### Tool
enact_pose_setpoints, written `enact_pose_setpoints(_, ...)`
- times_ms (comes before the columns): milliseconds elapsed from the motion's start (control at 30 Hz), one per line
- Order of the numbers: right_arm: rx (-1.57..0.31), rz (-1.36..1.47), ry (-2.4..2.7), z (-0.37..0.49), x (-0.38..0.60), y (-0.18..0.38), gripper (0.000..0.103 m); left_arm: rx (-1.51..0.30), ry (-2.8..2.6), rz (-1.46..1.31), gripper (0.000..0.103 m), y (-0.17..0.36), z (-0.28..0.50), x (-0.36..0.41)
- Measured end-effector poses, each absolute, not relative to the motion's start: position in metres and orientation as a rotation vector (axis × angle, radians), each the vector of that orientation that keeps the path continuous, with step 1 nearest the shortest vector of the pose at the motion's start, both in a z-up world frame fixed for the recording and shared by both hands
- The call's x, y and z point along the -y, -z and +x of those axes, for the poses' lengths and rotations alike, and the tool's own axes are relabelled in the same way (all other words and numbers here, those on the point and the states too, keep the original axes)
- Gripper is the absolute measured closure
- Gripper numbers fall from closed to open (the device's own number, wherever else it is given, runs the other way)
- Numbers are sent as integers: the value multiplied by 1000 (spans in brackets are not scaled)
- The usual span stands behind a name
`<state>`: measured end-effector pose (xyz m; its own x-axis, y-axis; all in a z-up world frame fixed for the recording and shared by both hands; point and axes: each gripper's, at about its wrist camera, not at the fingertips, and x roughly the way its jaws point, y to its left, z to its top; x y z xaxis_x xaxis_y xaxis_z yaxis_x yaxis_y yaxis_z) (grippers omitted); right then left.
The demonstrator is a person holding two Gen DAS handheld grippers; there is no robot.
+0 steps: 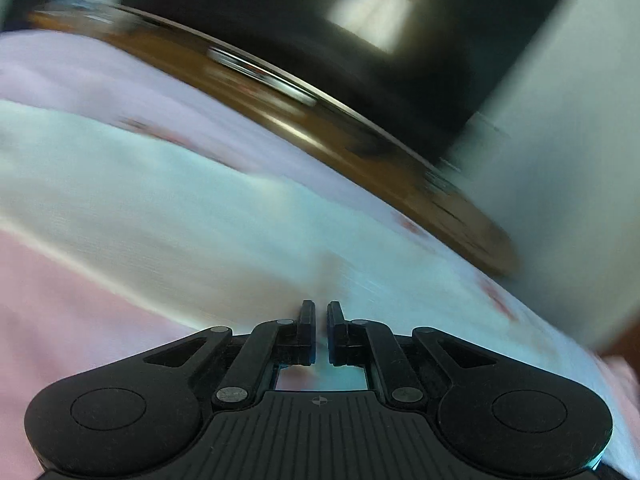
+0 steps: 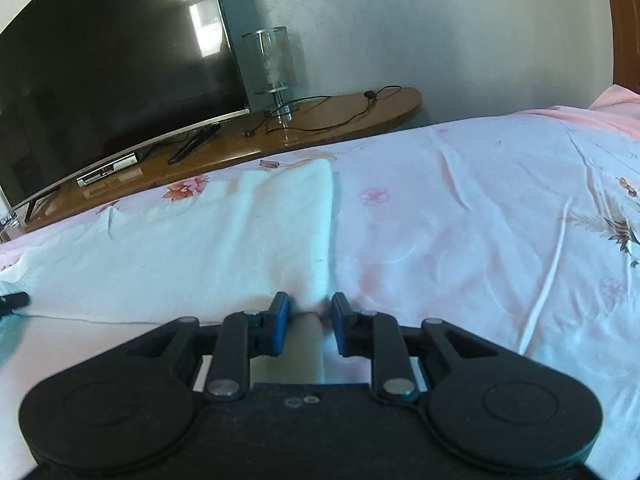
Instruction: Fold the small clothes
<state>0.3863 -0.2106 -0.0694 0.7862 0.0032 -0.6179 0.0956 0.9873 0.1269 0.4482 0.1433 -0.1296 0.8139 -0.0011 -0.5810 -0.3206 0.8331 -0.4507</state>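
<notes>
The right gripper (image 2: 307, 312) sits low over a bed (image 2: 480, 208), pointing toward its far edge, its blue-padded fingers (image 2: 280, 320) spread apart on either side of the near right corner of a white cloth (image 2: 200, 240). A fold of that cloth lies in the gap; whether the pads press it cannot be told.

The cloth lies flat on the pink floral sheet, its straight right edge running from the gripper toward the bed's far edge, the rest spreading left.

The left gripper (image 1: 318, 332) appears in a motion-blurred, tilted view — its fingers (image 1: 306, 328) drawn nearly together with only a thin slit between them, tips low over the cloth (image 1: 200, 200). Whether fabric is caught between them cannot be told. A dark tip at the left edge of the right wrist view, resting on the cloth, may be this gripper.

Beyond the bed's far edge runs a wooden shelf (image 2: 360, 108) against the wall. On it stand a dark TV (image 2: 112, 72), a set-top box (image 2: 108, 170), a remote (image 2: 192, 144), a glass-shaded lamp (image 2: 272, 64) and a loose black cable (image 2: 332, 112).
</notes>
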Motion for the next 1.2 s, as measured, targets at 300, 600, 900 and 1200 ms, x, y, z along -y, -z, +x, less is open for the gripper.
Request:
enact_pose_setpoints(300,-612,161,28,379,211,52,74,-574,-98,-539,96,119,448,-150)
enact_pose_setpoints(600,-674,14,84,401,203,64,103,-644,53,-333,96,122,480,-93)
enact_pose_setpoints(900,-519,270,45,459,245,47,81,-664,94,-210,96,118,526,-65)
enact_pose_setpoints(1200,-641,237,32,496,247,70,70,-619,82,-306,96,131,515,-78)
